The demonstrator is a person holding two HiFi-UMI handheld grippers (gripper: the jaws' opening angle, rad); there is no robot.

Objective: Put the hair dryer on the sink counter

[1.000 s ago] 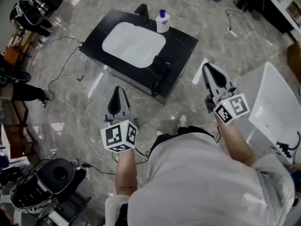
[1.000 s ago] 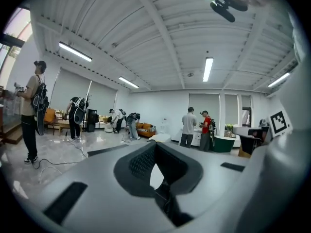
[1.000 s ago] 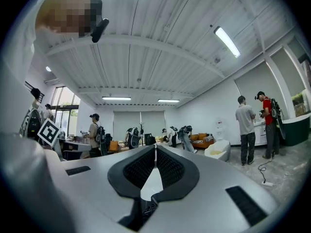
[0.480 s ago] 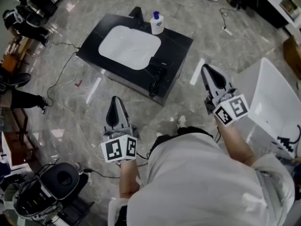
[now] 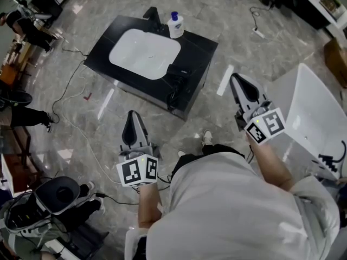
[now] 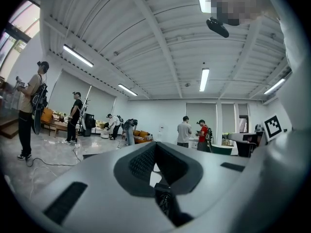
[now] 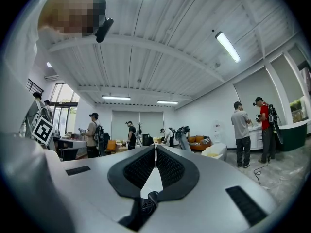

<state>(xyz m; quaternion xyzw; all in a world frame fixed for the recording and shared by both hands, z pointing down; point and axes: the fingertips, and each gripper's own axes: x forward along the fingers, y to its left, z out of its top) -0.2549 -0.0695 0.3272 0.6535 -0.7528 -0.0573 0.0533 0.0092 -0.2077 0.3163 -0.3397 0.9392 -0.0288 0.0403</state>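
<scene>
You can take the white pump bottle (image 5: 174, 25) with the blue cap as your landmark; it stands upright. Well to its lower right lies a big white tub (image 5: 309, 118); between bottle and tub a white strip (image 5: 225, 80) lies on the grey marble floor (image 5: 81, 140); far below and left of the bottle sits a black round-topped machine (image 5: 49, 199). Your left gripper view shows a person in a red top (image 6: 203, 134) under long ceiling lights (image 6: 204, 79).

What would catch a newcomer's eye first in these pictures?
A black sink counter with a white basin stands on the grey floor, a dark hair dryer lying on its near right corner. In front, the left gripper and right gripper are both shut and empty.
</scene>
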